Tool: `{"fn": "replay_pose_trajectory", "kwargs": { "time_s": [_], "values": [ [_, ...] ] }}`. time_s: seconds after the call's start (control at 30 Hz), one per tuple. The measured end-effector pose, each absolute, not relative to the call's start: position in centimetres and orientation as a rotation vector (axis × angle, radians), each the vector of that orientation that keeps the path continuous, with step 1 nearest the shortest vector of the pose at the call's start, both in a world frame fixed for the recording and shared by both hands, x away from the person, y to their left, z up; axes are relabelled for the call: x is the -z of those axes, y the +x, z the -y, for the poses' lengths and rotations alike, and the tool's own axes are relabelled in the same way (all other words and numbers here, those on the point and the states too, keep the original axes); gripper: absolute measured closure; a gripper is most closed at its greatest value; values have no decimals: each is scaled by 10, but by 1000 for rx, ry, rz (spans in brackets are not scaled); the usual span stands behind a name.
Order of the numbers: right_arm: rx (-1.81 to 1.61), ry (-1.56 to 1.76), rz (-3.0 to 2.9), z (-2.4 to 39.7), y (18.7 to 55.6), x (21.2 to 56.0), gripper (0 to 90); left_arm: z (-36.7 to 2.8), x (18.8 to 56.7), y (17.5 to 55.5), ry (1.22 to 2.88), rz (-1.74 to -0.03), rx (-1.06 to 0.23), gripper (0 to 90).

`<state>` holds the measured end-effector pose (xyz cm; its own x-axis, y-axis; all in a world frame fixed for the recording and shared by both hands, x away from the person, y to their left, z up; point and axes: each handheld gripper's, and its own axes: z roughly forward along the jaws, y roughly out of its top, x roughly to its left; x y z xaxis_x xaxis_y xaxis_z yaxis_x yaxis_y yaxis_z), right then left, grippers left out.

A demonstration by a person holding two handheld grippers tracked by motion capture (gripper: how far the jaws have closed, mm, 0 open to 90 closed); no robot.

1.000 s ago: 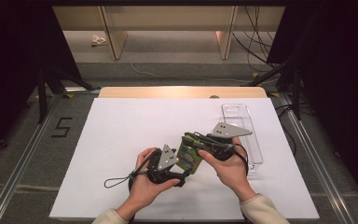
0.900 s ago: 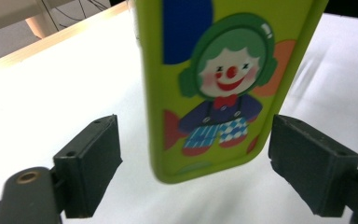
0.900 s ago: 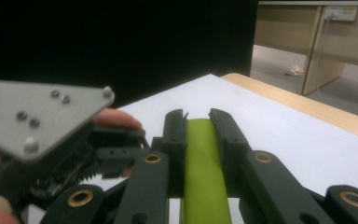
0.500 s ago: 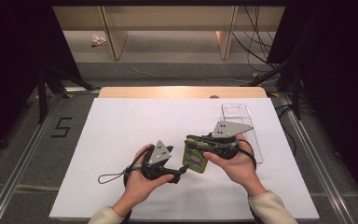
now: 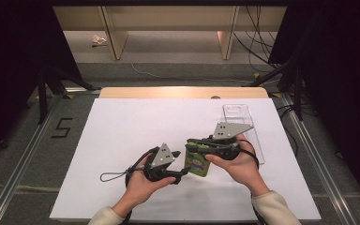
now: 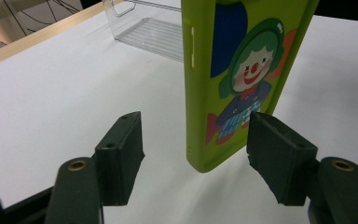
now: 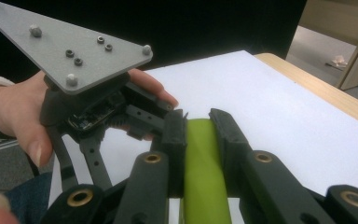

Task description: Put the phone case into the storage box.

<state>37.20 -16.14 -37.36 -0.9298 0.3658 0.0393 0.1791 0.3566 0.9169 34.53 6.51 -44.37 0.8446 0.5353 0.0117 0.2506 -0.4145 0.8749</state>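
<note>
— Closing in on my left: the left gripper (image 5: pixel 180 174) has just been narrowing its jaws around the green phone case (image 6: pixel 242 79), pads not yet touching it.

— And the right gripper (image 5: pixel 191 144)?

— Clamped on the case's edge, holding it above the table (image 5: pixel 122 131); a handover looks close.

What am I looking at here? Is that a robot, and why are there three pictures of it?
There is no robot: a person holds a hand-operated gripper in each hand at a table covered in white. One picture looks down from above; the other two come from cameras riding on the grippers, looking along their black jaws. The right gripper is clamped on a green phone case with a cartoon clown, holding it upright above the table. The left gripper reaches around the case's lower end; its jaws have just been closing, but the pads do not press on it yet. A clear plastic tray lies farther back.
</note>
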Motion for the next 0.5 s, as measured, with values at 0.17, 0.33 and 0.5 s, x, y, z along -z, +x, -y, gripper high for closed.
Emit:
{"fn": "replay_pose_trajectory", "kwargs": {
  "time_s": [0.17,0.33,0.5],
  "values": [
    [-1608,468,-2474,160,372,374,776,-66,446,348,2024,-543,-311,411],
    [-1605,448,-2507,159,371,375,776,-66,451,351,2062,-529,-276,420],
    [-1618,437,-2524,158,371,376,776,-64,458,353,2094,-512,-235,427]
  ]
}}
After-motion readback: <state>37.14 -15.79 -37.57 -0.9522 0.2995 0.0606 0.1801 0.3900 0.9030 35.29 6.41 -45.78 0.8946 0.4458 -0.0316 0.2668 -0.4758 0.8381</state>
